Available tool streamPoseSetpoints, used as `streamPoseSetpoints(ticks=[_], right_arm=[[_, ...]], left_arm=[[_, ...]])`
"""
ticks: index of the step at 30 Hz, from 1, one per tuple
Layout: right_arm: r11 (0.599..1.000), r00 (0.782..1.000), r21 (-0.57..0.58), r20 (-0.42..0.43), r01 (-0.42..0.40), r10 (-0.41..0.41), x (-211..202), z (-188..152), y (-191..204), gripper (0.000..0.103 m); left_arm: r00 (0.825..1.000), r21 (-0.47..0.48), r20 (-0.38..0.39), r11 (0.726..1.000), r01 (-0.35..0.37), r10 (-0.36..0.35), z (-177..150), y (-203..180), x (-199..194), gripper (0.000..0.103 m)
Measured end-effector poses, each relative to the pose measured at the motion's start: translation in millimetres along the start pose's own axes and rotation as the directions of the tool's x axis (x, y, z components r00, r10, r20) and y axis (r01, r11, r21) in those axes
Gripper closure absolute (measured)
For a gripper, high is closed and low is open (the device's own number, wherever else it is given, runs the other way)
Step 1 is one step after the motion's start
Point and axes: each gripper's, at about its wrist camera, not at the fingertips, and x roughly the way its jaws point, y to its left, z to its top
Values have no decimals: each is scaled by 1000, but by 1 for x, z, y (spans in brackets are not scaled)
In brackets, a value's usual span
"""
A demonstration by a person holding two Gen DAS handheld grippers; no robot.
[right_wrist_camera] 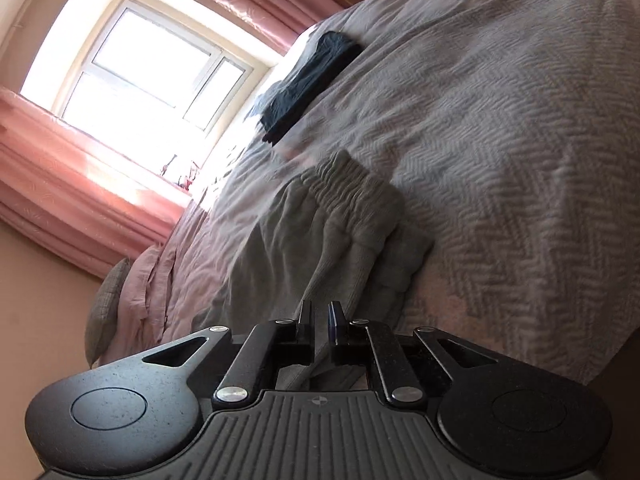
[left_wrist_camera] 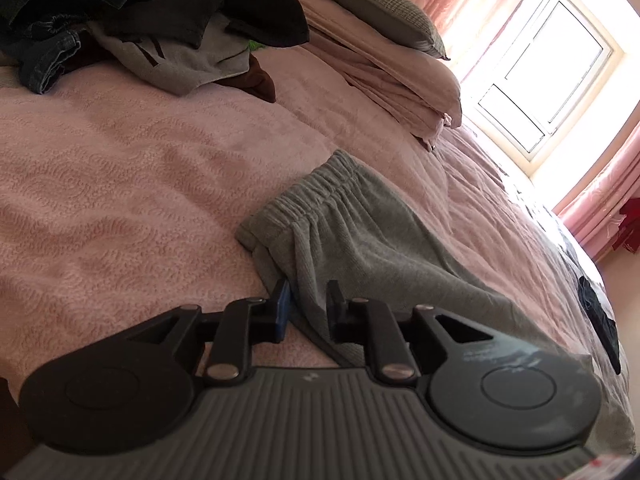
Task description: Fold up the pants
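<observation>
While you look through the left wrist view, the grey pants [left_wrist_camera: 352, 232] lie flat on the pink bedspread [left_wrist_camera: 120, 168], with the gathered elastic waistband [left_wrist_camera: 308, 196] on the far side from your tool. Your left gripper [left_wrist_camera: 307, 304] stands partly open, and a fold of the grey cloth comes up between its two fingers; whether the pads already press it, I cannot tell. Far beyond the waistband, a heap of dark clothes [left_wrist_camera: 120, 20] waits near the pillows [left_wrist_camera: 384, 12].

From the right wrist view, the same pants [right_wrist_camera: 320, 240] spread forward from the tool toward the waistband [right_wrist_camera: 348, 184], and a folded dark garment [right_wrist_camera: 312, 80] lies well beyond that band. Your right gripper [right_wrist_camera: 319, 320] has its fingers almost together, with only a narrow gap, and the cloth passes under and between them. It seems to pinch the fabric, but this is my judgement only.

I think this fabric is soft, light and thick, like fleece. It will sag and drape, not slide. Take it at the edge seams near both tools, both layers together, and lift evenly so the fold stays straight.
</observation>
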Motion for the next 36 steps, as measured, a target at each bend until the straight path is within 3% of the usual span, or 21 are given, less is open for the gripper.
streamPoseSetpoints(ticks=[3, 7, 10, 13, 18, 23, 29, 35, 36], right_arm=[[999, 999, 49, -37, -23, 25, 12, -8, -5, 80], [995, 996, 89, -69, -53, 60, 20, -20, -7, 76], [994, 994, 85, -86, -66, 73, 29, -29, -4, 76], [993, 993, 88, -87, -75, 82, 38, -37, 0, 76], [993, 994, 100, -84, -66, 75, 42, -37, 0, 76], [989, 994, 127, -76, -70, 80, 47, -33, -3, 76], [989, 994, 142, -87, -50, 63, 51, -33, -5, 76], [989, 992, 133, -95, -68, 81, 57, -35, -4, 76], [990, 993, 121, -87, -71, 82, 59, -35, -2, 83]], left_arm=[[998, -7, -27, 999, 52, -52, -9, -9, -18, 86], [983, 32, -74, 984, 173, -170, -36, -47, -37, 86], [948, 55, -154, 956, 289, -278, -67, -90, -32, 86], [908, -8, -219, 932, 363, -356, -91, -115, -19, 86], [919, -63, -250, 952, 299, -305, -108, -123, 1, 86], [921, -136, -246, 951, 278, -304, -108, -117, 10, 86], [925, -129, -255, 958, 257, -283, -104, -120, 10, 85], [924, -184, -255, 952, 244, -286, -105, -109, 12, 84], [926, -180, -252, 954, 241, -281, -103, -111, 14, 84]])
